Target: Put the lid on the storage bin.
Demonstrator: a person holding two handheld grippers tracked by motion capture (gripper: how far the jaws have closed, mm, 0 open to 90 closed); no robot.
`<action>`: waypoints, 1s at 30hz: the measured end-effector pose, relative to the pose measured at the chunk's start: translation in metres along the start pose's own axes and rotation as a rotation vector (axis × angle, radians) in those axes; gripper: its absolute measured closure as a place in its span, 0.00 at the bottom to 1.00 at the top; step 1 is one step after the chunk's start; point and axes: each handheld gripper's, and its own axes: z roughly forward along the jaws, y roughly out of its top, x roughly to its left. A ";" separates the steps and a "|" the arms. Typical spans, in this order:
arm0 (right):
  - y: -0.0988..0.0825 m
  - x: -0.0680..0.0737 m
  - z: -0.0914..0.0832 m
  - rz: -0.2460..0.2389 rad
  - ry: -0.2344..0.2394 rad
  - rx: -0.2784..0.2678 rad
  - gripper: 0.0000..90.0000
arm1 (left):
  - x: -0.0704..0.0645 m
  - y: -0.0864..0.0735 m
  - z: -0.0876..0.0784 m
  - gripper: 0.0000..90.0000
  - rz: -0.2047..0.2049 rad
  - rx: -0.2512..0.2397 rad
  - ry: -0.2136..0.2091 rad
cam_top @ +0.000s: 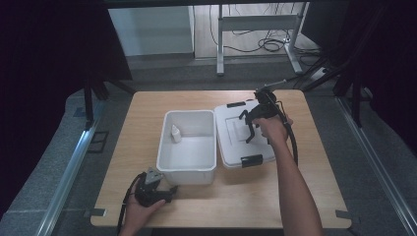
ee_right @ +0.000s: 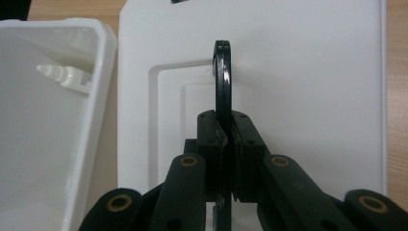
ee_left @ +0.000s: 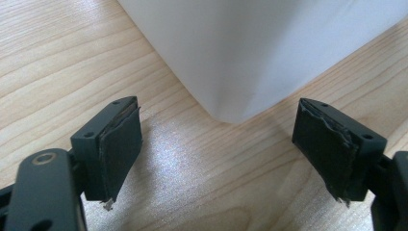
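A white plastic bin (cam_top: 187,169) stands mid-table with a small white bottle (cam_top: 175,133) (ee_right: 65,76) lying inside it. Its white lid (cam_top: 231,147) (ee_right: 312,86) lies flat to the bin's right, with black latches on two edges. Above the lid, my right gripper (cam_top: 251,125) (ee_right: 226,126) is shut on a thin black flat piece (ee_right: 222,72), seen edge-on and sticking out past the pads. My left gripper (cam_top: 169,192) (ee_left: 216,159) rests low at the bin's near left corner (ee_left: 231,62), open, nothing between its fingers (ee_left: 120,144).
The wooden table (cam_top: 147,206) has bare room in front of the bin and to the lid's right. A metal desk frame with cables (cam_top: 255,29) stands on the floor beyond the far edge. Dark curtains flank both sides.
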 end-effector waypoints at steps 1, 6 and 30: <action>0.002 0.004 -0.006 -0.006 -0.005 -0.007 0.94 | 0.000 0.000 0.000 0.19 0.000 0.001 0.000; 0.006 0.012 -0.021 -0.012 -0.018 -0.025 0.94 | 0.000 0.000 0.000 0.19 0.001 0.002 0.000; 0.012 0.045 -0.067 -0.042 -0.034 -0.069 0.94 | 0.000 0.000 0.000 0.19 0.004 0.002 -0.001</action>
